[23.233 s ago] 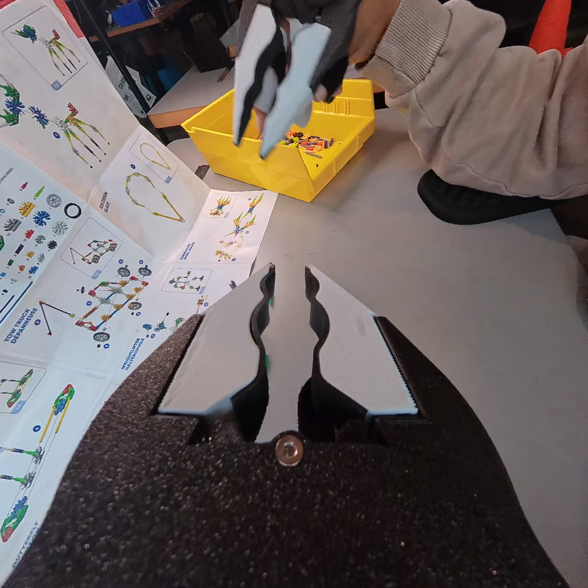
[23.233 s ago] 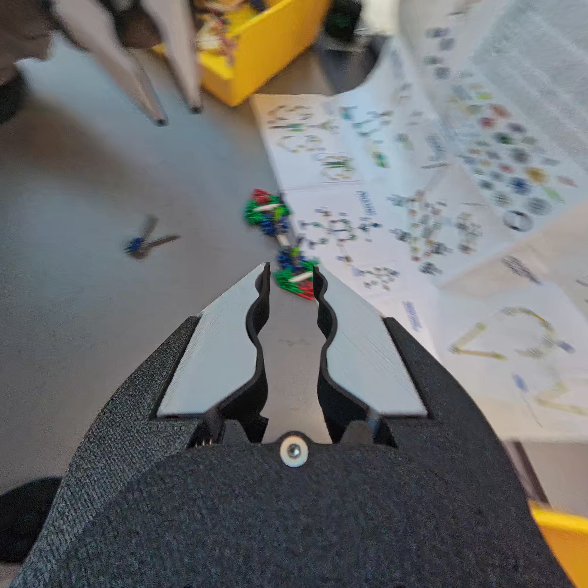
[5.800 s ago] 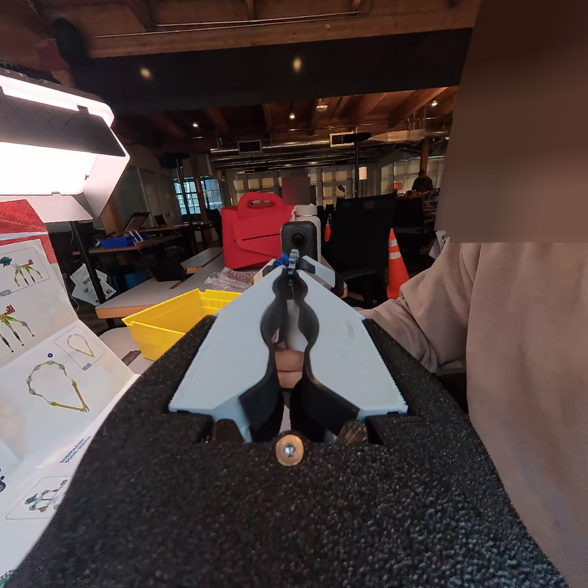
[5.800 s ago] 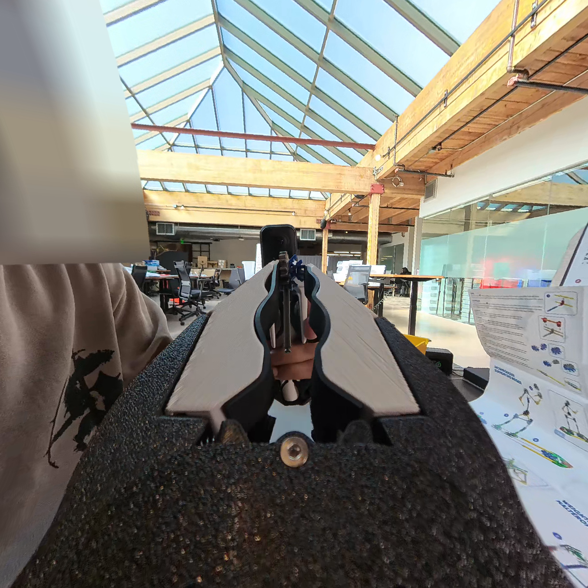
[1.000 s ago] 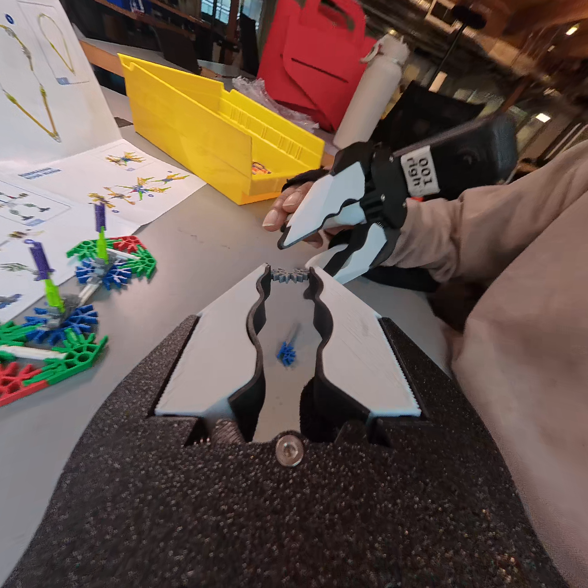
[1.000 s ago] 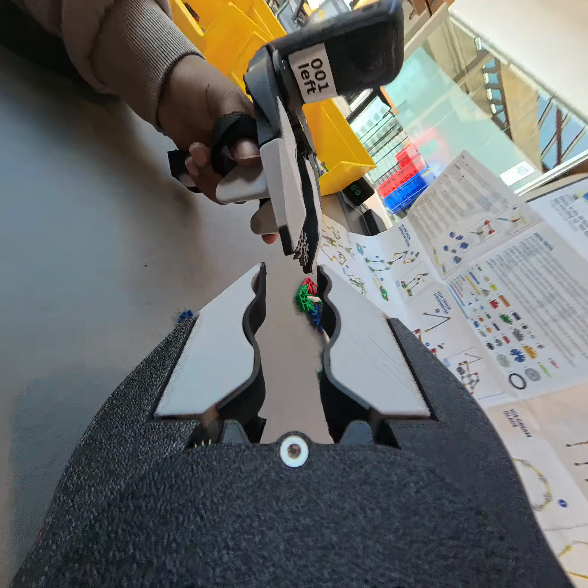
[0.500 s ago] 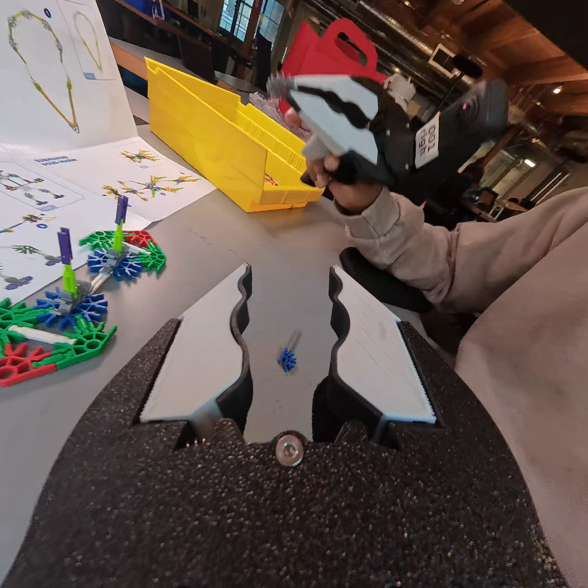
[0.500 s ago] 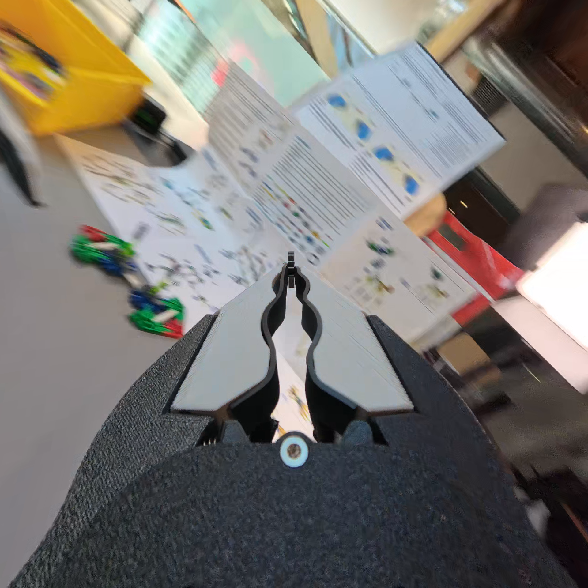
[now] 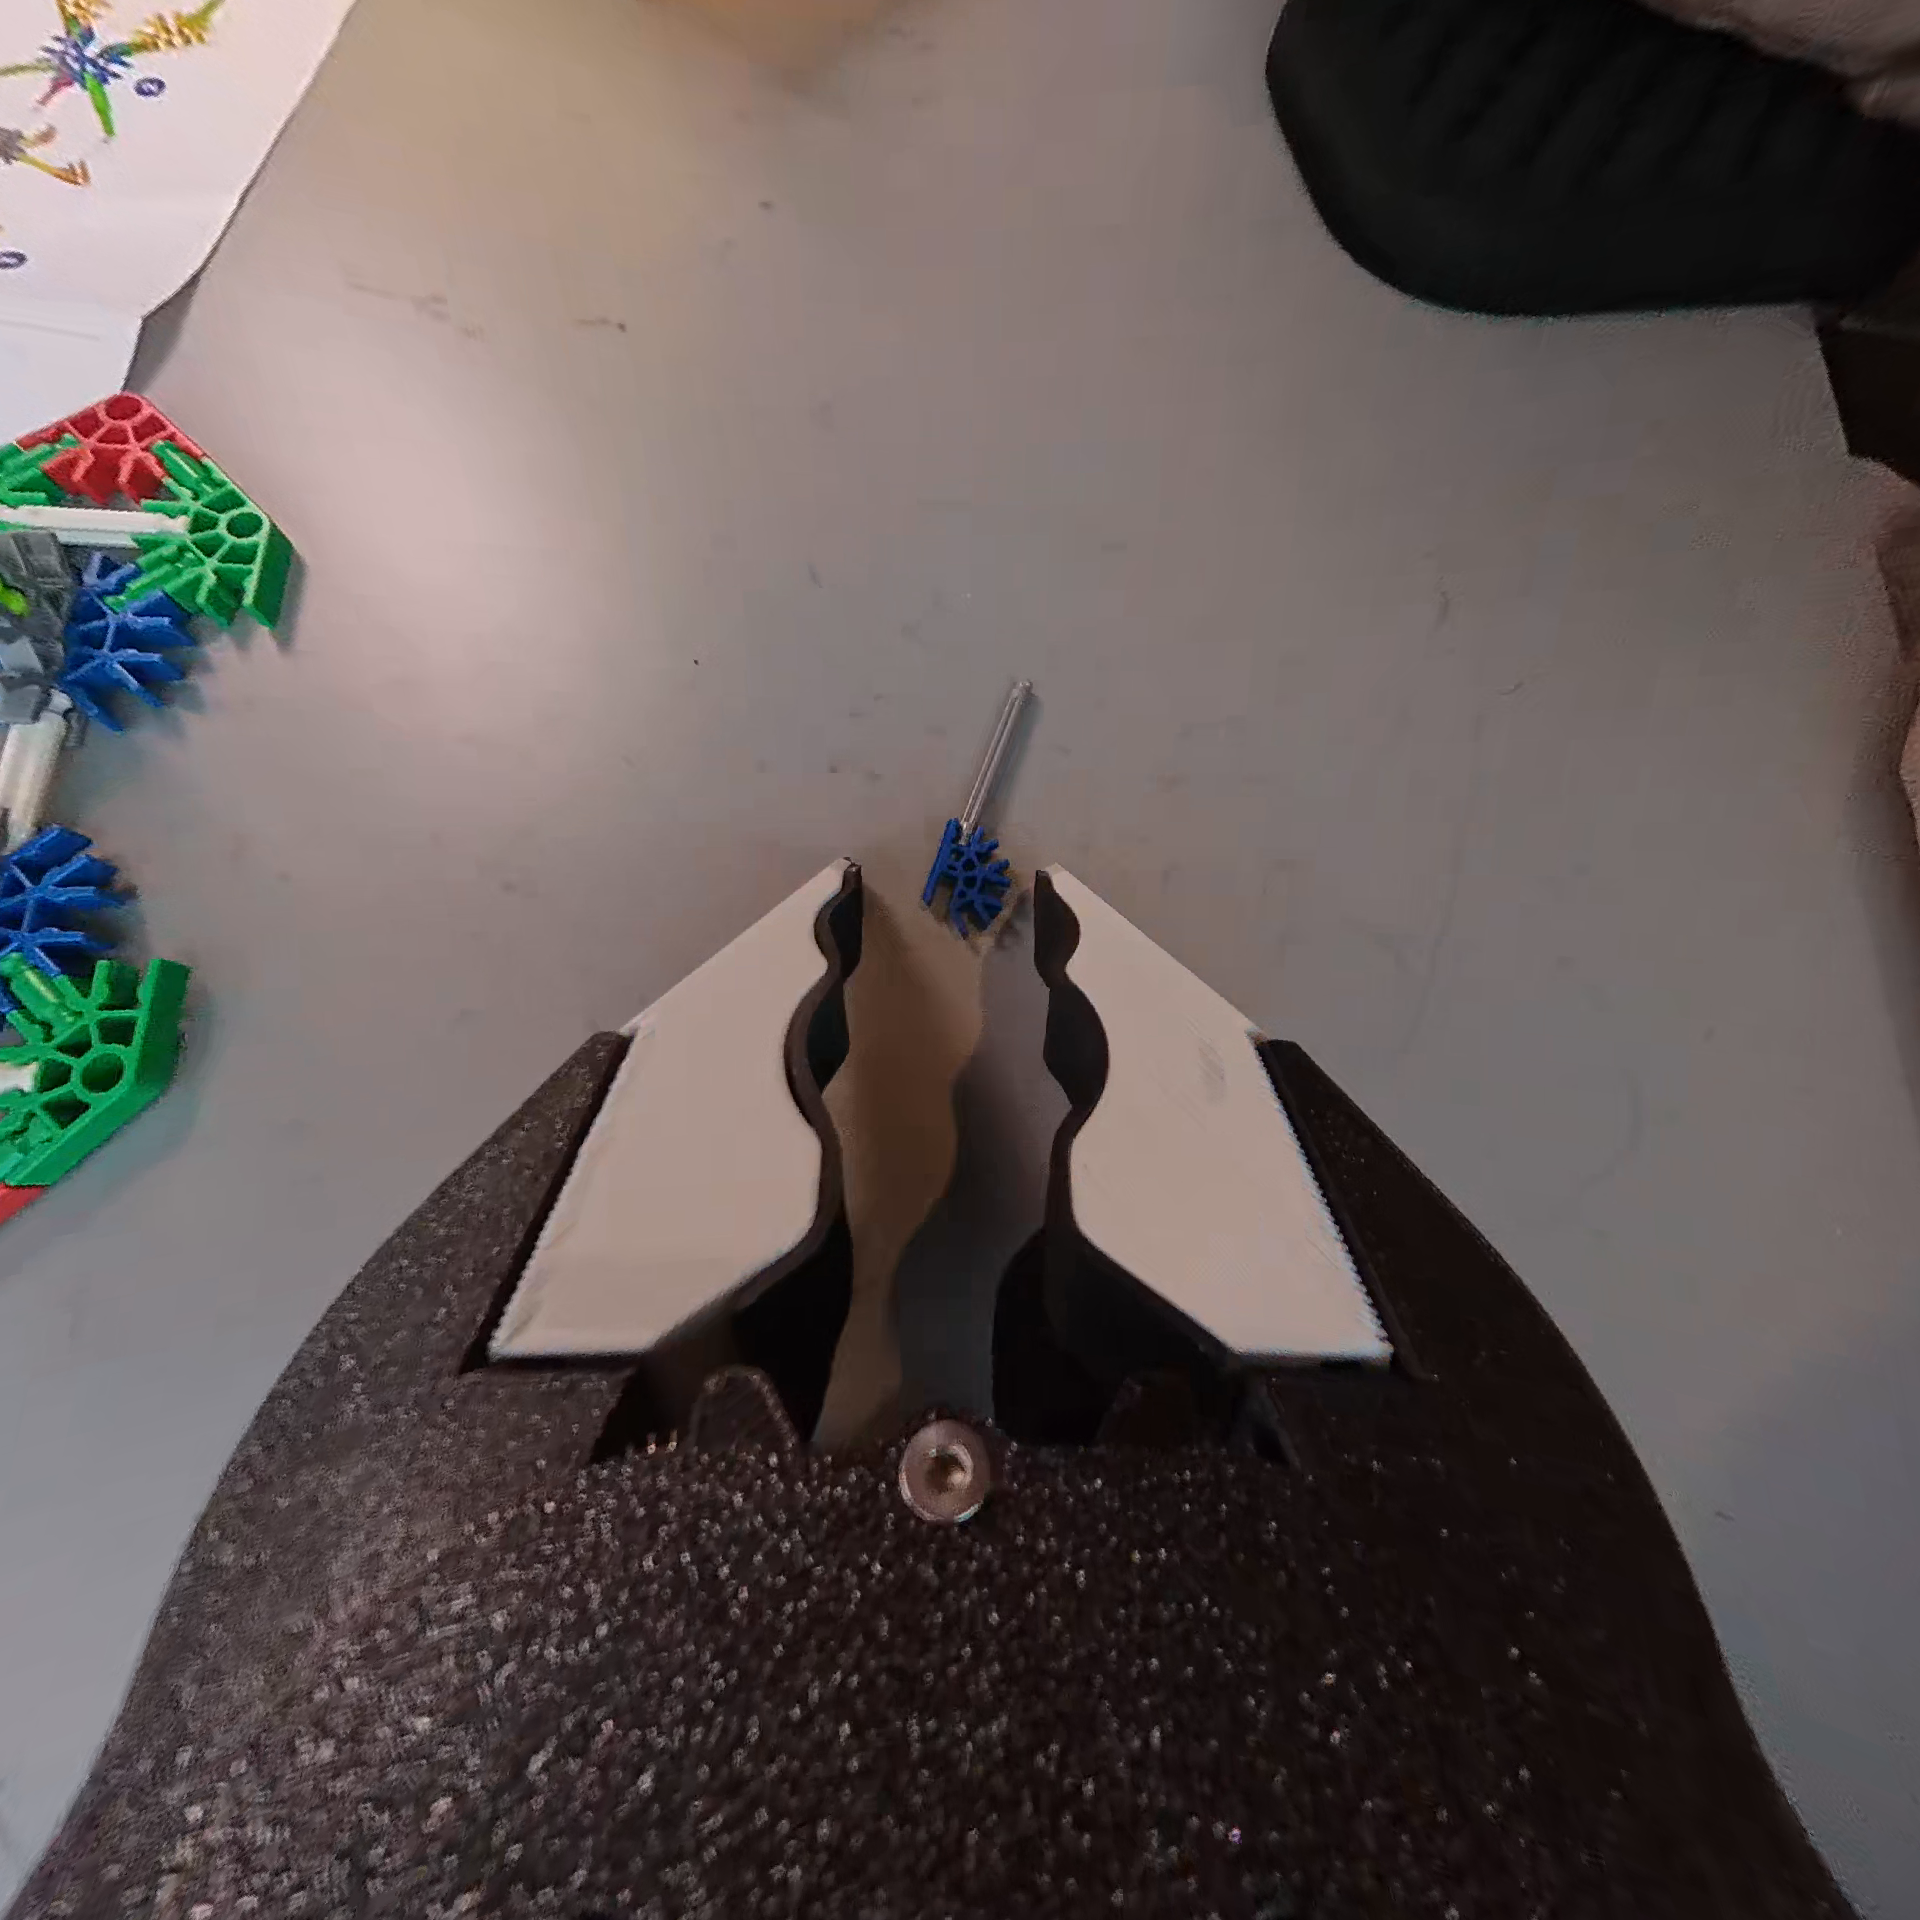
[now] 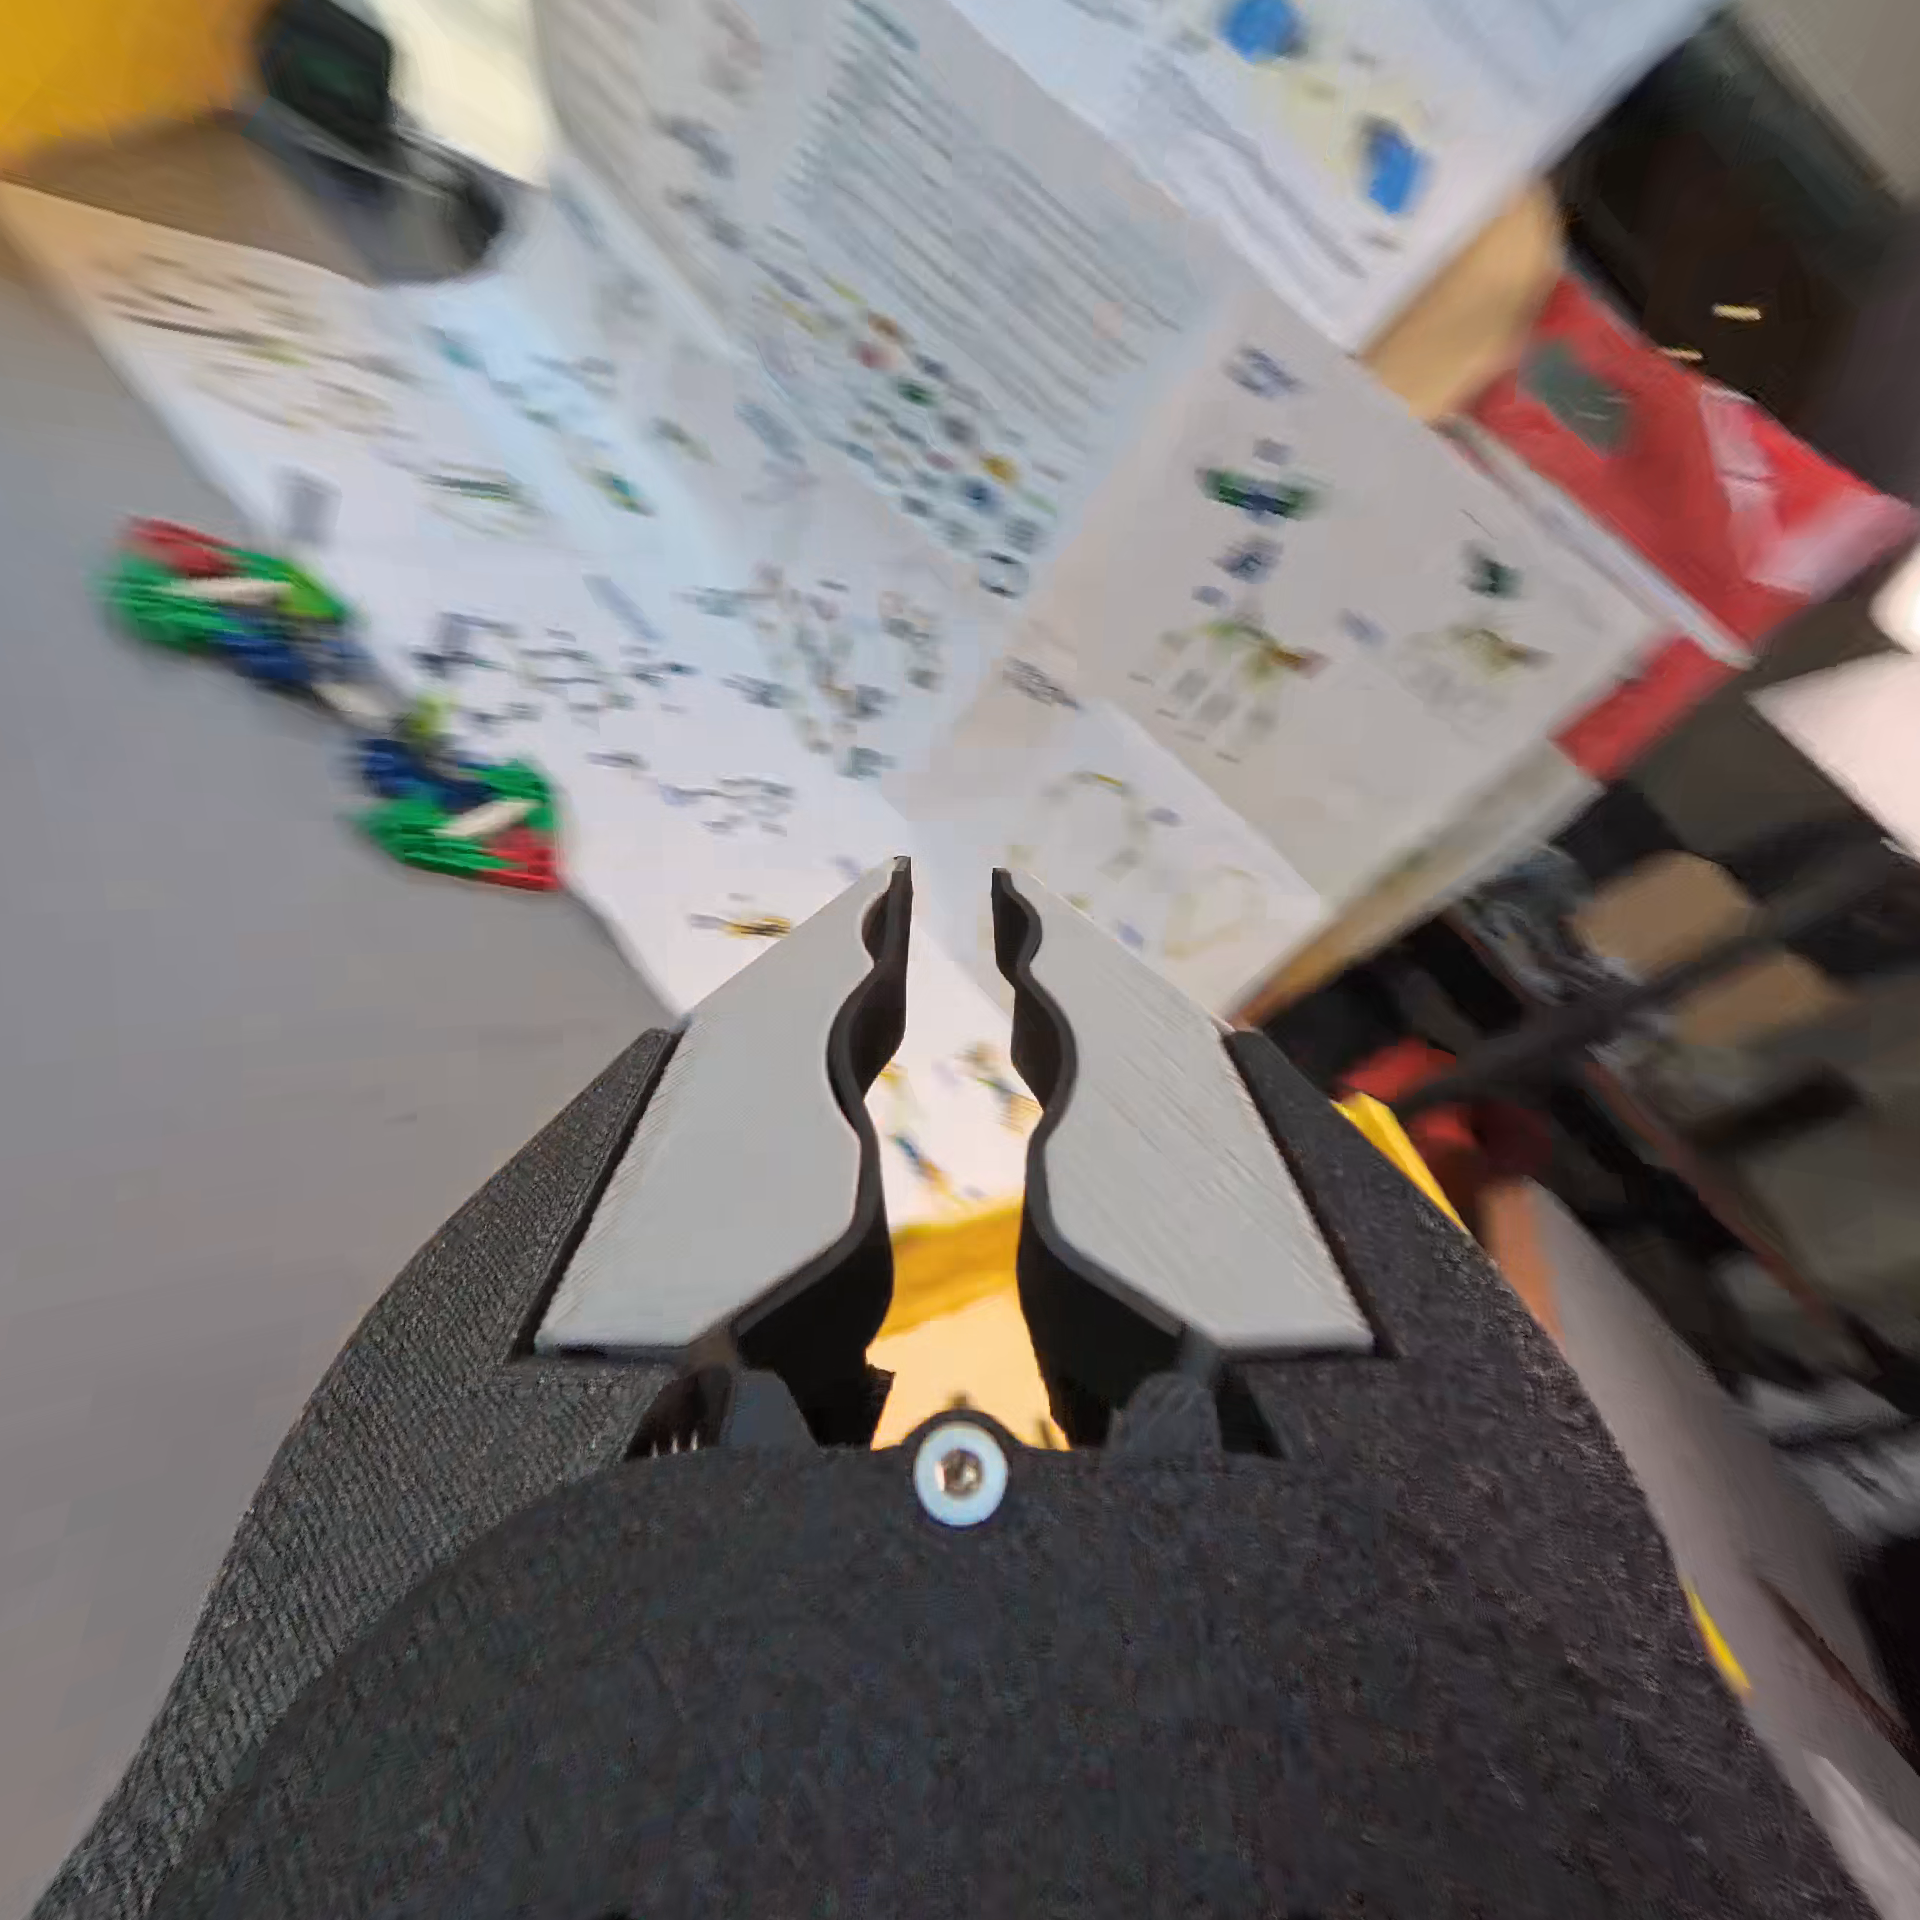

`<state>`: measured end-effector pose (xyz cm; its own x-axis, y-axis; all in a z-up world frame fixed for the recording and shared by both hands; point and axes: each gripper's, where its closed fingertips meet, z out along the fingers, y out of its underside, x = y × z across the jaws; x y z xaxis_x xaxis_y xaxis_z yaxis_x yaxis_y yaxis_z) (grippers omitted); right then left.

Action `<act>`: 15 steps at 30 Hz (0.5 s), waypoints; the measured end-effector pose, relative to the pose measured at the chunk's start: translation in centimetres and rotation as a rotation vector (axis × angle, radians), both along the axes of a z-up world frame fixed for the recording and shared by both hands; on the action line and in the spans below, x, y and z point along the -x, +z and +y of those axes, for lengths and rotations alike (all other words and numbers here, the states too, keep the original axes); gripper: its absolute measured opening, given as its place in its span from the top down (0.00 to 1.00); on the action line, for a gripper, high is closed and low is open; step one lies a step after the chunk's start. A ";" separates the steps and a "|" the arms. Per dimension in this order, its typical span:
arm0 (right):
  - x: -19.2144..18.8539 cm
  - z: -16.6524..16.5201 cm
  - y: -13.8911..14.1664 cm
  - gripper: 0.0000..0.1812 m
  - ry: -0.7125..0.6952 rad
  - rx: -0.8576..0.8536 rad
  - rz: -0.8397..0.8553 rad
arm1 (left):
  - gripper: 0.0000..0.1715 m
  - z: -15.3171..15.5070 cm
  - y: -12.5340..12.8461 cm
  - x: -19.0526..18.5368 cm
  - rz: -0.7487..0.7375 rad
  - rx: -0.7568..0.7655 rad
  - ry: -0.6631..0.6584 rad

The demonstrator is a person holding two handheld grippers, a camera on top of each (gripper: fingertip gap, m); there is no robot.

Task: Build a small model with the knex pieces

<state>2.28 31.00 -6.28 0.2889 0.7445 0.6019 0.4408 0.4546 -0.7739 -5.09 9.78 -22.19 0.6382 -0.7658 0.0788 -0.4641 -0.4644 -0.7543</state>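
My left gripper is open and points down at the grey table. A small blue connector with a thin grey rod lies flat on the table just ahead of the tips, between them and nearer the right finger. My right gripper is open by a narrow gap with nothing between the jaws. It hangs above the instruction sheet in a blurred view. A red, green and blue connector assembly lies left of the left gripper and also shows in the right wrist view.
An instruction sheet covers the table's far left. A black pad lies at the far right. In the right wrist view a yellow bin shows below the fingers, and a red box stands at the right. Some 30 centimetres of space lies between my two pairs of fingers.
My left gripper has tipped down and come close over the blue connector, jaws a little narrower. My right gripper has opened; the small grey piece at its tips no longer shows.
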 end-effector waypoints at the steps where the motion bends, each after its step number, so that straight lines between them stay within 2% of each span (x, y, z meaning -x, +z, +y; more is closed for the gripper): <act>1: 1.9 -3.6 -1.9 0.92 0.168 0.105 -0.076 | 0.83 0.0 -0.1 0.0 0.009 -0.006 0.001; 3: 3.9 -11.3 -5.9 0.90 0.487 0.359 -0.243 | 0.86 0.1 -0.1 0.2 0.025 -0.018 0.003; 5: 4.8 -16.3 -8.8 0.90 0.663 0.468 -0.348 | 0.88 0.1 -0.1 0.2 0.036 -0.023 -0.003; 8: 5.7 -18.7 -13.3 0.90 0.683 0.470 -0.529 | 0.91 0.2 -0.1 0.3 0.088 -0.065 -0.022; 10: 5.9 -19.4 -15.0 0.89 0.681 0.481 -0.584 | 0.92 0.6 0.1 0.8 0.157 -0.129 -0.011; 12: 6.2 -19.8 -15.7 0.89 0.680 0.505 -0.589 | 0.92 1.1 1.0 1.2 0.182 -0.197 0.007; 15: 7.5 -19.0 -15.1 0.95 0.630 0.474 -0.509 | 0.92 1.5 2.5 1.6 0.192 -0.297 0.016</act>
<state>-5.19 12.03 -21.35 -0.4658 0.8739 0.1387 0.5569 0.4113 -0.7216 -6.67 11.29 -19.66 0.6318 -0.7271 -0.2687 -0.6053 -0.2462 -0.7569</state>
